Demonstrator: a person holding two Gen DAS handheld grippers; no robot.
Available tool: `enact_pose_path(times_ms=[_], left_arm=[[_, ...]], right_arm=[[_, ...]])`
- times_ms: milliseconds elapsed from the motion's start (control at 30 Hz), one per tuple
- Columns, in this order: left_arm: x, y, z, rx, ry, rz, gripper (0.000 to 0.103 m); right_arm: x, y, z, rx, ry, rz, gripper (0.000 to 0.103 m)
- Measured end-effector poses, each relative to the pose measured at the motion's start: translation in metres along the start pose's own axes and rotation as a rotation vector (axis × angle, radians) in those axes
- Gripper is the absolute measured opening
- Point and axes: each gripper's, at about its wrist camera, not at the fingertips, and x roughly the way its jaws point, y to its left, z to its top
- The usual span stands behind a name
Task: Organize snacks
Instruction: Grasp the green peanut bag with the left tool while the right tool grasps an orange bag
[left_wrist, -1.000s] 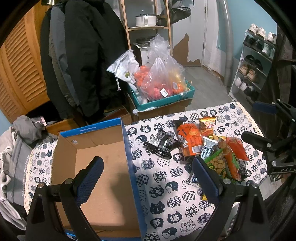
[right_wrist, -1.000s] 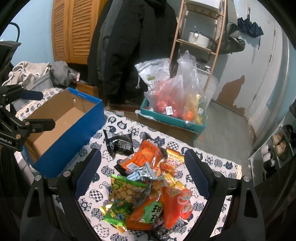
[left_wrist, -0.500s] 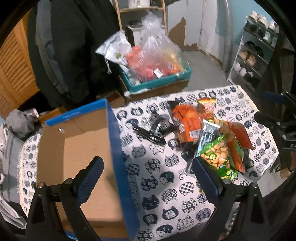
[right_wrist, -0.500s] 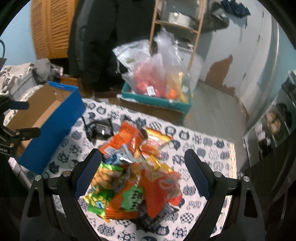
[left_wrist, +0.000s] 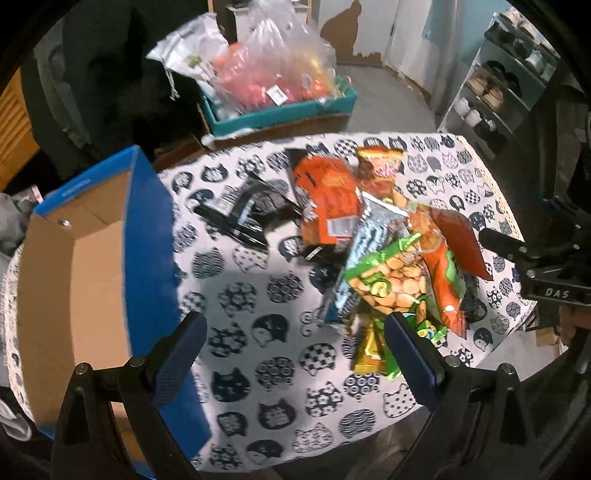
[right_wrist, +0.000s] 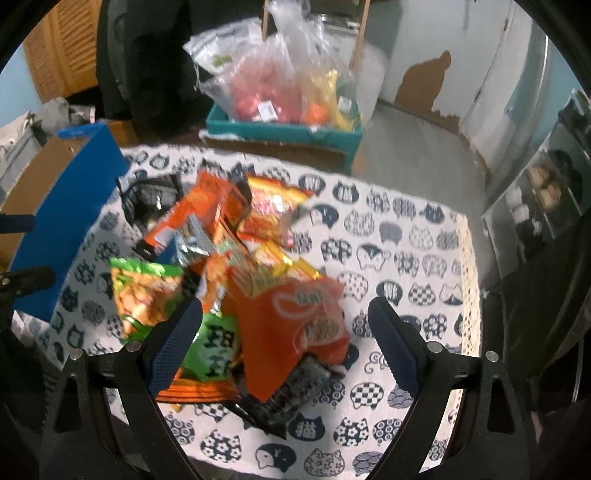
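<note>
A pile of snack bags lies on the cat-print tablecloth (left_wrist: 266, 325): an orange bag (left_wrist: 328, 199), a green cracker bag (left_wrist: 384, 284), a red bag (left_wrist: 458, 243) and a black packet (left_wrist: 247, 214) a little apart on the left. An open blue cardboard box (left_wrist: 147, 229) stands left of the pile, with nothing visible inside. My left gripper (left_wrist: 295, 354) is open above the cloth between box and pile. My right gripper (right_wrist: 284, 339) is open just above a large orange bag (right_wrist: 291, 325) on the near side of the pile; the blue box also shows in this view (right_wrist: 74, 199).
A teal crate (left_wrist: 280, 110) with plastic bags of produce sits on the floor beyond the table. Dark coats hang behind the box. A shoe rack (left_wrist: 495, 85) stands at the far right. The table's right edge (right_wrist: 469, 295) is close to the pile.
Both grippers have tilted down and moved closer to the table. The snack pile now fills more of each view. Both stay open.
</note>
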Motion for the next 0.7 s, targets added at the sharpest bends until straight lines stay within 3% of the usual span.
enact_pose_path(times_ms=[433,700], left_arm=[[0.038,-0.043,0.002,-0.046,0.106,-0.087,0.098],[0.061,-0.06,0.004,-0.028,0.13,-0.056,0.098]], right_arm=[[0.006,-0.026,-0.019,0.006,0.02,0.009,0.09],[0.019,-0.044,-0.04,-0.05,0.084,-0.029,0.09]])
